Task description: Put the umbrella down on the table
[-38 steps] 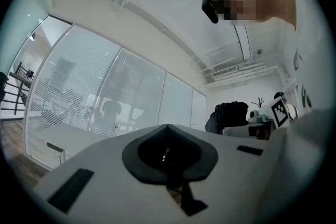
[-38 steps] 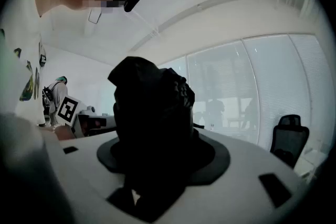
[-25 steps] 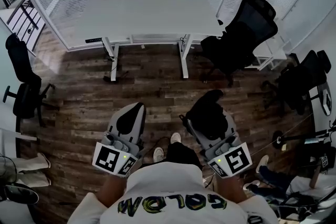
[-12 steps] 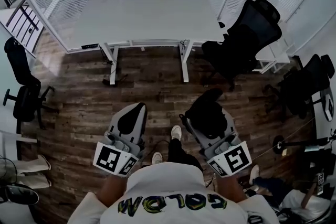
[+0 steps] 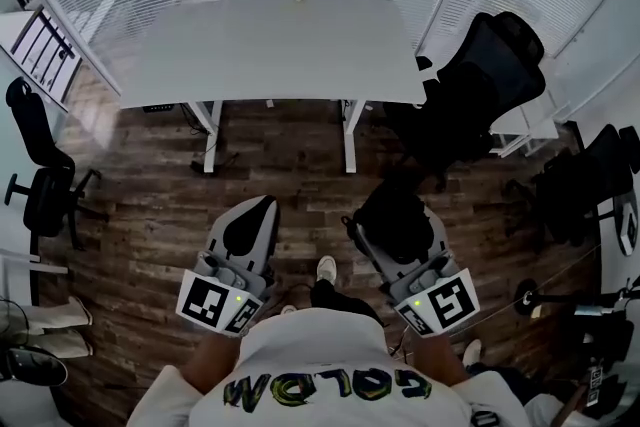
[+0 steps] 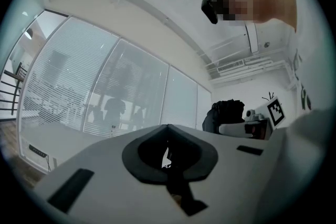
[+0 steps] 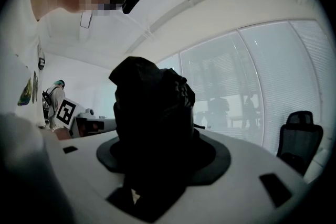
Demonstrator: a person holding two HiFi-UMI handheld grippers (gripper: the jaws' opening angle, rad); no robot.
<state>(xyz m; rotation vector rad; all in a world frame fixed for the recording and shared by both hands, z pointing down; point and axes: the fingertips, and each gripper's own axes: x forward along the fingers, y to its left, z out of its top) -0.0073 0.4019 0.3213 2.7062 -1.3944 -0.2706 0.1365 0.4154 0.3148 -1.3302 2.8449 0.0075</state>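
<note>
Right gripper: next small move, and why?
Probably step forward to the table. The right gripper is clamped on the black umbrella, but the white tabletop lies ahead across the wooden floor, not under the gripper yet.

The head view looks steeply down onto the white table [image 5: 270, 45]; both gripper views look roughly level, close along their jaws, toward the same blind-covered glass wall [image 6: 105, 97].

Held side by side, pointing forward: the white two-jaw left gripper [image 5: 250, 215], jaws together and empty; the white right gripper [image 5: 402, 227] clamps a black folded umbrella [image 7: 152, 113].
</note>
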